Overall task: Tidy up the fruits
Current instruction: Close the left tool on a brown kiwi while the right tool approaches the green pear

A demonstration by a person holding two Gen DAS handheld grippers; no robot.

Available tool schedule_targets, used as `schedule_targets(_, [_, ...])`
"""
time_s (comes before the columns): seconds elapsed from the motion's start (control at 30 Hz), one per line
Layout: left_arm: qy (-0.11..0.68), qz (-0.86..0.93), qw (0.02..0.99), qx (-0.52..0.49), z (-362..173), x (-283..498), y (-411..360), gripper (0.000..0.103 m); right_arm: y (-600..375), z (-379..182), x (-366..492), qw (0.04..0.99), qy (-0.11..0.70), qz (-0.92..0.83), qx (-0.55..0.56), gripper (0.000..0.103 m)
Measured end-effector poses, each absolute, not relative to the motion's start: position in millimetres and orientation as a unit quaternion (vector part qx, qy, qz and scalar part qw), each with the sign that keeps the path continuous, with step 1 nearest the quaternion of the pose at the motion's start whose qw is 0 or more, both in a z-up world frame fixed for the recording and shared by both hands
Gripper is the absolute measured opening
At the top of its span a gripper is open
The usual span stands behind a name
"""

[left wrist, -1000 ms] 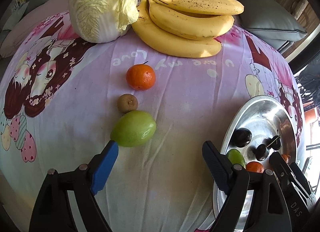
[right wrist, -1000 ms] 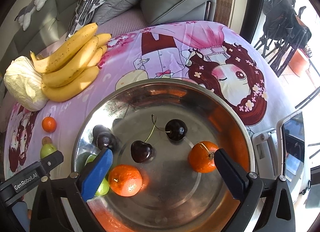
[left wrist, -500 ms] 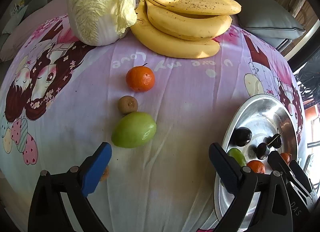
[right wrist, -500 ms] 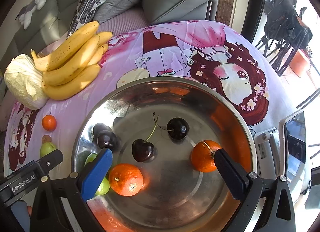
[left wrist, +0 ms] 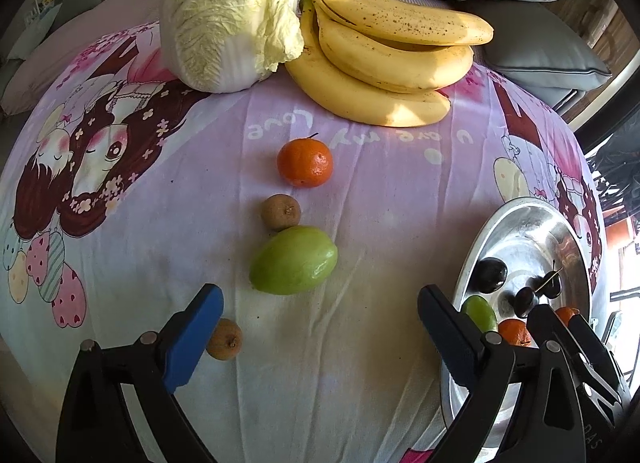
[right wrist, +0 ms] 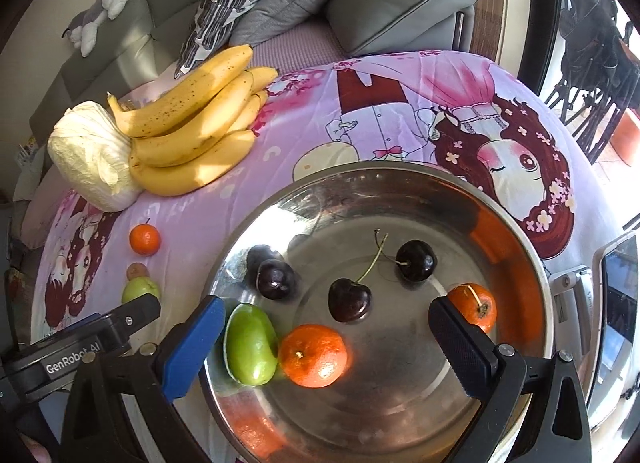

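**Both hand-held grippers wide over the fruit**

Left hand-held gripper (left wrist: 320, 303): tilted steeply down at the tabletop (left wrist: 360, 191), jaws just opened wide, nothing between the pads. Just beyond the tips, a green fruit (left wrist: 294, 260) touching a small brown fruit (left wrist: 281, 212); another brown fruit (left wrist: 225, 339) beside the blue finger; farther off, a mandarin (left wrist: 305, 162), then bananas (left wrist: 384, 63) and cabbage (left wrist: 228, 15).

Right hand-held gripper (right wrist: 326, 327): angled down over the steel bowl (right wrist: 520, 231), spread wide, empty. Below, inside the bowl, cherries (right wrist: 349, 299), two mandarins, a green fruit.
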State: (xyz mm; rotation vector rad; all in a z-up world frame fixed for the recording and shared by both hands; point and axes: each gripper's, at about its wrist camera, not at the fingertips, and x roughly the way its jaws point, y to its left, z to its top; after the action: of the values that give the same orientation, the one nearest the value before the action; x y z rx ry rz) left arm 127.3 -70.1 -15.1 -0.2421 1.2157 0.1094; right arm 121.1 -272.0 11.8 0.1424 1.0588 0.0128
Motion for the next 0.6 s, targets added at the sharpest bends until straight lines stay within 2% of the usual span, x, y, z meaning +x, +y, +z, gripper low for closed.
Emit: schedule_targets(0.6, [0.55, 0.089, 0.819, -0.139, -10.8, 107.9, -22.0, 0.098, -208.3, 15.5, 112.4, 0.865, 0.493, 0.095, 0.018, 0.103])
